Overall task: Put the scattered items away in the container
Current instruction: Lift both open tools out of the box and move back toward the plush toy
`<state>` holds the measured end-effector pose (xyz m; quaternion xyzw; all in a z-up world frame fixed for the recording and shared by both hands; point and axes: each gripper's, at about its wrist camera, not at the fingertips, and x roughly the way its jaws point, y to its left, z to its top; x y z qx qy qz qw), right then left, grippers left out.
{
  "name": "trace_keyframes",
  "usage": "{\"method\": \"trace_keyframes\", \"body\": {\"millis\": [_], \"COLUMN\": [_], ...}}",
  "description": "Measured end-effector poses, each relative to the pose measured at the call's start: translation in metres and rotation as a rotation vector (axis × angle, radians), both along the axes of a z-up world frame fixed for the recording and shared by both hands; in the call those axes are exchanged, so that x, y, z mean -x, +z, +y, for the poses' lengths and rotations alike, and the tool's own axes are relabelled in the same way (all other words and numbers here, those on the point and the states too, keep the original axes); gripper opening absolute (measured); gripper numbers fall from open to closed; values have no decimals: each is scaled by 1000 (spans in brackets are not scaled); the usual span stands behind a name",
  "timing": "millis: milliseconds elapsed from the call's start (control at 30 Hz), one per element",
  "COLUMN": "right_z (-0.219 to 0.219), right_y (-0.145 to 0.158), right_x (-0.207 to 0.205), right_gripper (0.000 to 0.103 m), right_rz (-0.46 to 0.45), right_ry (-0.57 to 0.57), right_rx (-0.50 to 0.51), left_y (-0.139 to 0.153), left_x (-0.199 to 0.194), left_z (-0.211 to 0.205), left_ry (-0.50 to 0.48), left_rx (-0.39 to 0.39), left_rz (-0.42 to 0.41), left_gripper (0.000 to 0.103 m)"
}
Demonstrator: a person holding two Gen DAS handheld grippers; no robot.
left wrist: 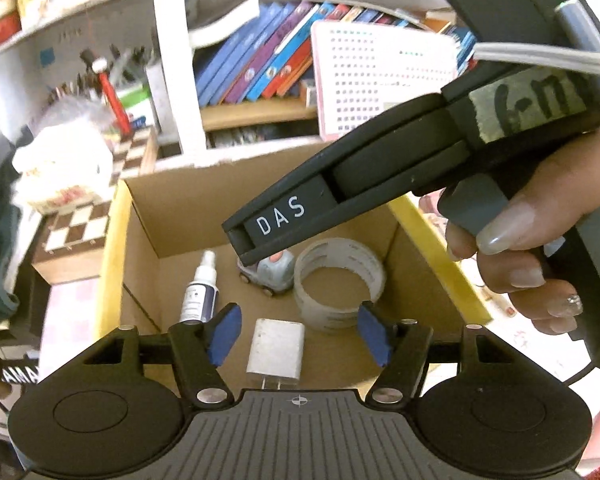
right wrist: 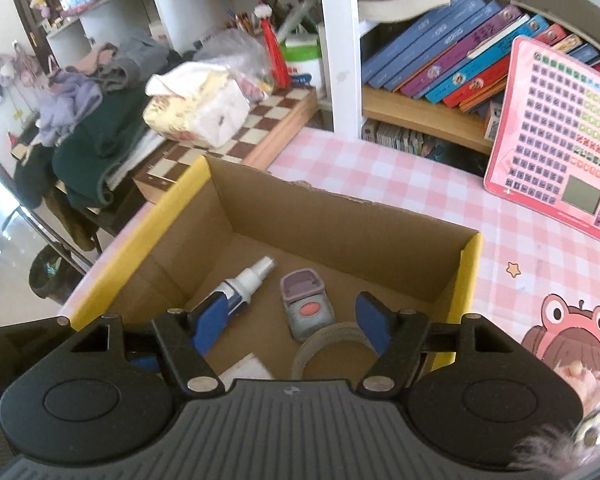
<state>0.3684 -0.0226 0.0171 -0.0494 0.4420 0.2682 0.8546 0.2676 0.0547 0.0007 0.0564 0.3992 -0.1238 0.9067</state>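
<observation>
Cardboard box, yellow-edged, was recorded at frame centre on the pink checked worktop. Contents were listed on its floor: spray bottle at left, toy car centre, tape roll right, white charger plug nearest the camera. Left gripper fingers were seen apart, nothing between them. Right gripper fingers were likewise apart and empty, above the box.

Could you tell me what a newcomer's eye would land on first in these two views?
The yellow-edged cardboard box dominates both views, holding a spray bottle, a grey toy car, a tape roll and a white charger. Both claws hang open above it, and the right claw's black body cuts across the left view.
</observation>
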Motion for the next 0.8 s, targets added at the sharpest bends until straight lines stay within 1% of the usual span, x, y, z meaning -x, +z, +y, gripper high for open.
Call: {"method": "trace_keyframes", "body": {"millis": [100, 233, 333, 467, 533, 633, 800], "right_z": [-4, -13, -22, -31, -34, -38, -47], "right_y": [11, 31, 45, 54, 56, 55, 48], "right_x": [17, 45, 64, 88, 100, 118, 147], "right_gripper": [69, 69, 69, 69, 69, 69, 70], "right_rz": [-33, -108, -142, -160, -169, -174, -168], "right_ry": [-7, -13, -27, -35, -42, -51, -75], "right_rx": [-10, -36, -56, -70, -73, -82, -72], "left_y": [10, 29, 40, 49, 52, 52, 48], "left_x": [13, 38, 55, 79, 93, 108, 132], "left_z": [0, 2, 5, 8, 12, 17, 20], "left_ry": [2, 17, 22, 21, 26, 31, 39], "left_rx": [-8, -26, -19, -12, 1, 17, 8], "left_rz": [-66, -143, -152, -160, -164, -165, -177], "left_gripper": [67, 70, 71, 72, 73, 78, 81]}}
